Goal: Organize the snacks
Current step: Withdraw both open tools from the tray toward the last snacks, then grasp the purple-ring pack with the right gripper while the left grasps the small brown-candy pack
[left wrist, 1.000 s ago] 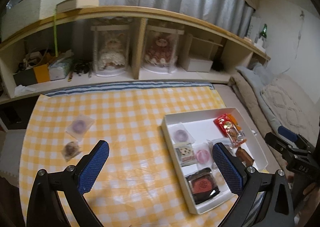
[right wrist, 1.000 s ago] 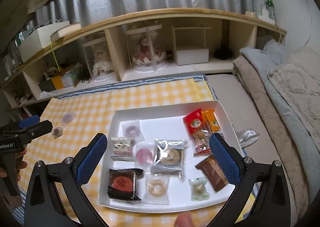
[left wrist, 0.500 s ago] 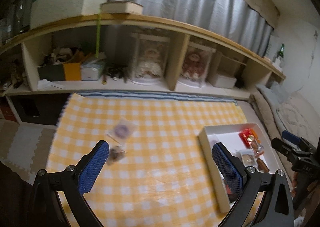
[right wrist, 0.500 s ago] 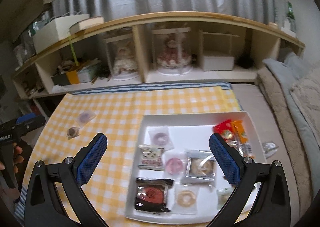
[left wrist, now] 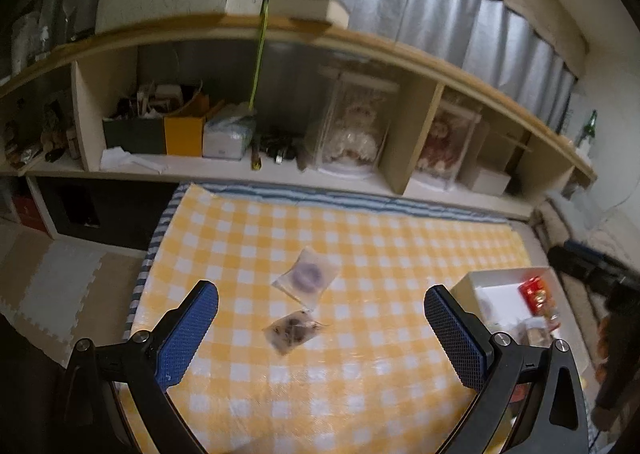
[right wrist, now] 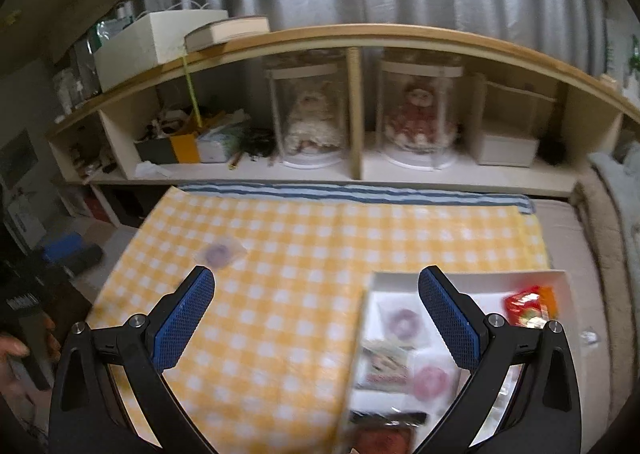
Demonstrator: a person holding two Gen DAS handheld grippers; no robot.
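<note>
Left gripper (left wrist: 318, 328) jaws wide apart, nothing between them, above the yellow checked cloth (left wrist: 400, 238). Two loose packets lie on the cloth ahead of it: a clear one with a purple ring (left wrist: 306, 278) and, nearer, a clear one with brown contents (left wrist: 293, 331). The two sit close together but apart, well left of the white tray (left wrist: 468, 282).

Right gripper (right wrist: 314, 302) also spread open and empty, held over the tray's left edge. Tray (right wrist: 460, 277) holds several packets: purple ring (right wrist: 403, 323), pink ring (right wrist: 431, 380), red pack (right wrist: 526, 308) at the far right corner, a dark one at the near edge, blurred. Shelf (right wrist: 360, 174) with two cased dolls behind the cloth.
</note>
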